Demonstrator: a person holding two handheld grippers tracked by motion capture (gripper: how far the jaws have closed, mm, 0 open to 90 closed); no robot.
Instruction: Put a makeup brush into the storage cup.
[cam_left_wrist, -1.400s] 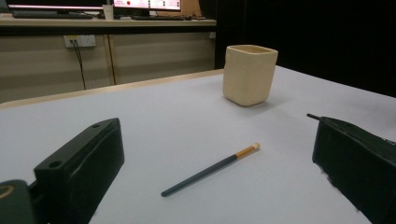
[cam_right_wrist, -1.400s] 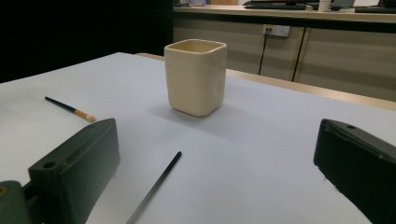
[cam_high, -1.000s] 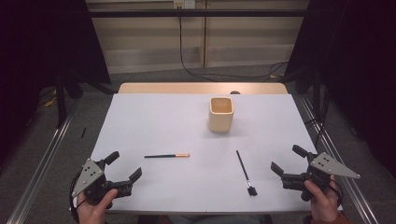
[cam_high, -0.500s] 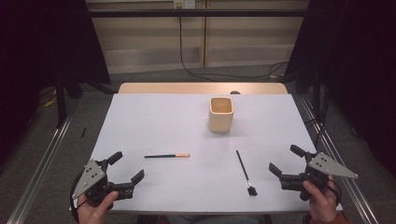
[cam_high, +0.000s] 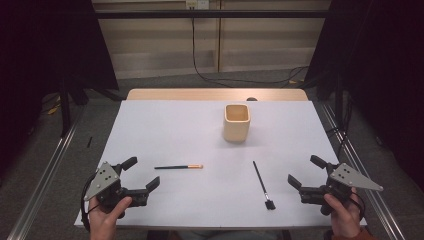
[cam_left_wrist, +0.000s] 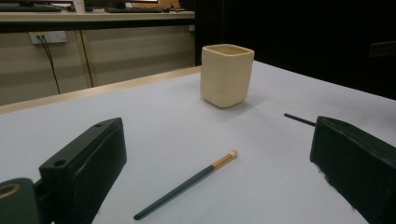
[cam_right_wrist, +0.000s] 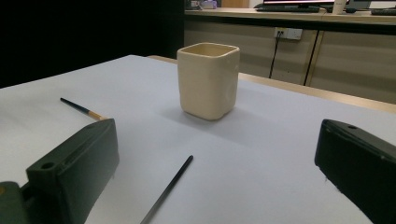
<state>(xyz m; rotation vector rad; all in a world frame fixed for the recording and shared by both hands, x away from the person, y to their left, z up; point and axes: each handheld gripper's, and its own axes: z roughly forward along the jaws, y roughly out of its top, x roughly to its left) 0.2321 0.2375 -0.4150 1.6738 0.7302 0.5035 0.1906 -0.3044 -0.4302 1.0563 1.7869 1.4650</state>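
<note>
Tongs wait wide open, left tongs (cam_high: 141, 176) by the pencil (cam_high: 178, 167), right tongs (cam_high: 307, 174) by the brush (cam_high: 262, 184), ready to grab them for the cup (cam_high: 236, 122).

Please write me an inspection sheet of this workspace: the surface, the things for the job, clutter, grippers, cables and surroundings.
Surface: white table, wooden edge strip at the far side.
Job's things: cream cup upright, far of centre; pencil lying flat, tan tip toward the right; brush lying flat, its head at the near end. All apart from each other.
Clutter: small dark object at the far edge, too small to tell.
Grippers: left gripper and right gripper, jaws open, holding nothing, hand-held at the near corners.
Cables: black cable down the back wall to the floor.
Surroundings: dark curtains at both sides, beige wall panels behind.
</note>
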